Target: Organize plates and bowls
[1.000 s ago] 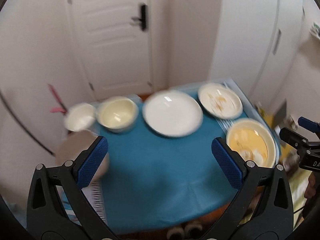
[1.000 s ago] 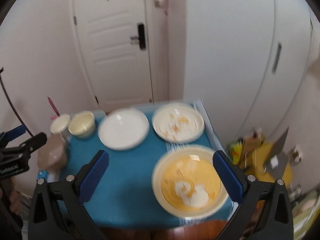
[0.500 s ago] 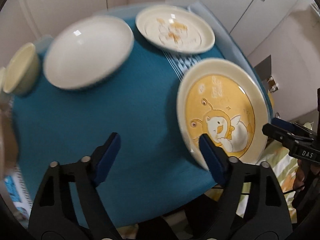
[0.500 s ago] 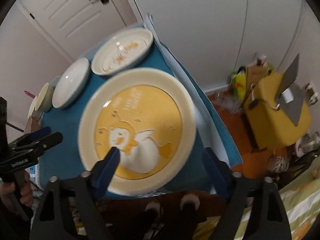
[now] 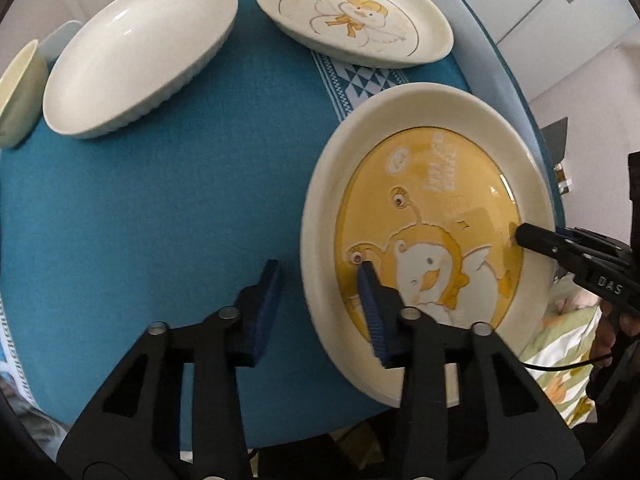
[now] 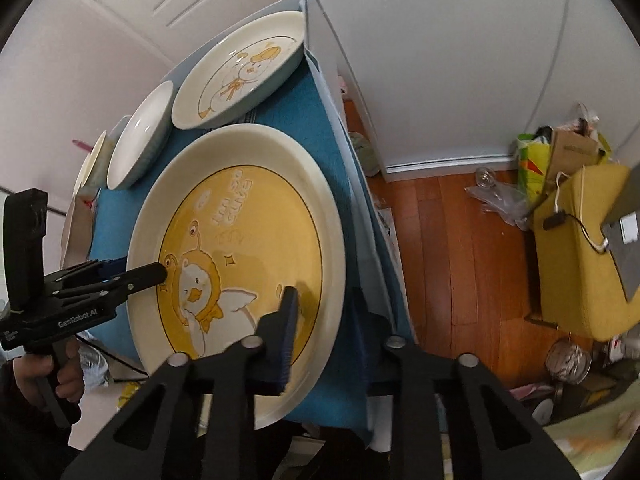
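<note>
Yellow plate with a cartoon duck sits on the blue cloth at the 3 o'clock side of the table. Left gripper straddles its 9 o'clock rim, jaws closing, rim between them. Right gripper is pressed shut on the rim at 3 o'clock. White plate and duck plate lie toward 12 o'clock.
</note>
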`<move>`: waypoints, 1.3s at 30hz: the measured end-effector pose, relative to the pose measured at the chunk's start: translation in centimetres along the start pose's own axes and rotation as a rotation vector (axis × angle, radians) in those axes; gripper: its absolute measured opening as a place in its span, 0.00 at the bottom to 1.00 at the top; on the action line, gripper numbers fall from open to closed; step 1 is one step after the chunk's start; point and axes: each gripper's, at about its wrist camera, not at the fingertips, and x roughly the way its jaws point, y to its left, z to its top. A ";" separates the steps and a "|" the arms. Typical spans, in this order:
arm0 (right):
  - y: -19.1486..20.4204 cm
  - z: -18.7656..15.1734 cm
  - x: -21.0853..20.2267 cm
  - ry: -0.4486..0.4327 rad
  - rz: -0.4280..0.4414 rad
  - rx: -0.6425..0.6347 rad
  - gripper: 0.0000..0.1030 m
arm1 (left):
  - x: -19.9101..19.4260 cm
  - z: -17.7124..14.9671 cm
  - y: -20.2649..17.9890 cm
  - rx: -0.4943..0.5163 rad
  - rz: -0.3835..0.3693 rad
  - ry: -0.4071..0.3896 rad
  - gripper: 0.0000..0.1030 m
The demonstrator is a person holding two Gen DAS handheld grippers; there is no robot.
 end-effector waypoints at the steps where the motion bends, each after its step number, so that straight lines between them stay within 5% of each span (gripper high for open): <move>1: -0.3 0.1 -0.1 0.003 0.006 -0.007 0.14 | -0.1 0.0 -0.1 -0.006 -0.011 0.002 0.23; 20: -0.3 1.3 -1.0 0.002 -0.039 -0.117 0.13 | -3.0 0.8 -2.7 0.015 0.041 -0.105 0.20; 29: 3.3 2.2 -3.8 -0.087 -0.071 -0.228 0.13 | -8.7 -1.3 0.6 -0.029 0.031 -0.213 0.20; 39: 14.2 1.6 -4.5 -0.180 -0.055 -0.304 0.13 | -16.5 -5.2 10.2 -0.049 0.067 -0.308 0.20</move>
